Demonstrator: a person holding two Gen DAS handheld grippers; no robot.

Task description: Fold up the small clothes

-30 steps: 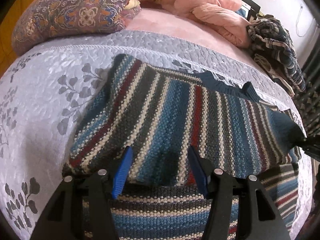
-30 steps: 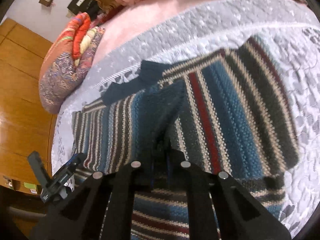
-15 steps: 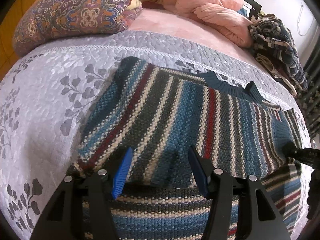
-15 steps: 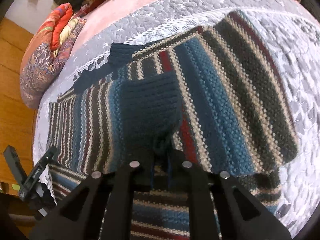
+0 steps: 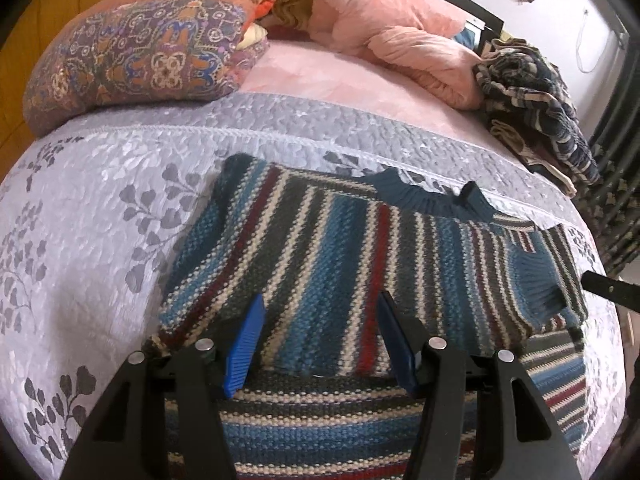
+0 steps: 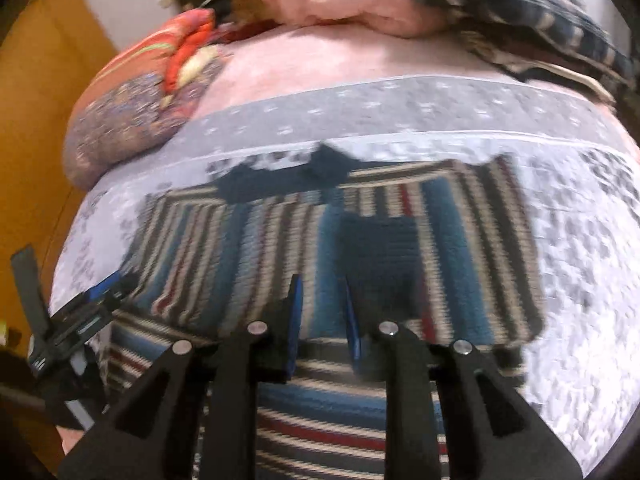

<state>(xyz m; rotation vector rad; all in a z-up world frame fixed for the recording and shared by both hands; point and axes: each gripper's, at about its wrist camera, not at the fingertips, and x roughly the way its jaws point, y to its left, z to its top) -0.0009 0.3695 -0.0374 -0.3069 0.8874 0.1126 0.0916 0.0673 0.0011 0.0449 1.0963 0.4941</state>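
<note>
Both hand-held grippers (image 5: 320, 338) (image 6: 322, 316) gape above folded striped sweater (image 5: 340, 248).

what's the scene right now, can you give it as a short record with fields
surface: bed with a grey leaf-print quilt
garment: striped knit sweater lying flat, both sleeves folded in over the body
collar: dark teal neckline at the far edge
left tongs: open, over the near edge of the folded sleeves, holding nothing
right tongs: open, over the teal cuff, view blurred
behind: patterned pillow, pink bedding, pile of other clothes
</note>
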